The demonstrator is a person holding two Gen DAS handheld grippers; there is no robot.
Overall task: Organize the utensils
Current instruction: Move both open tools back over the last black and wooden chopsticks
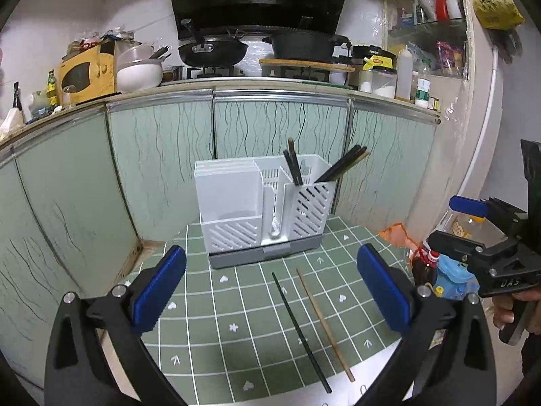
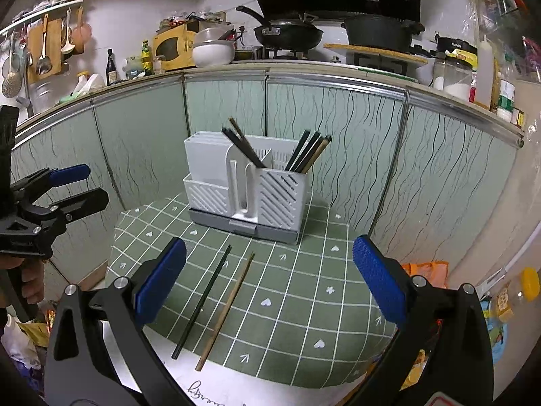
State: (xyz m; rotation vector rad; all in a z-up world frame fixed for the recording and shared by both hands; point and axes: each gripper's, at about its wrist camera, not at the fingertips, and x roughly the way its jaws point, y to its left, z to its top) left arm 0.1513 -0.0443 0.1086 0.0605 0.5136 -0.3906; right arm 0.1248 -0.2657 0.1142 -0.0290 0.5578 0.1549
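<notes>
A white slotted utensil holder [image 1: 263, 208] [image 2: 245, 186] stands on a grey base at the back of a green checked table [image 1: 236, 331] [image 2: 297, 291]. Several dark and wooden chopsticks stand in its compartments [image 1: 341, 167] [image 2: 307, 152]. A black chopstick [image 1: 301, 331] [image 2: 203, 301] and a wooden chopstick [image 1: 324, 324] [image 2: 226, 311] lie side by side on the cloth in front of it. My left gripper [image 1: 270, 291] [image 2: 72, 186] is open and empty, above the table's near edge. My right gripper [image 2: 270, 284] [image 1: 449, 220] is open and empty, above the table's front edge, just right of the two chopsticks.
Green cabinet doors [image 1: 162, 169] stand close behind the table. On the counter above are a wok [image 1: 213, 50], a black pot [image 1: 301, 45], jars and bottles [image 1: 404, 74]. Bags and bottles [image 1: 426, 264] crowd the floor to the right of the table.
</notes>
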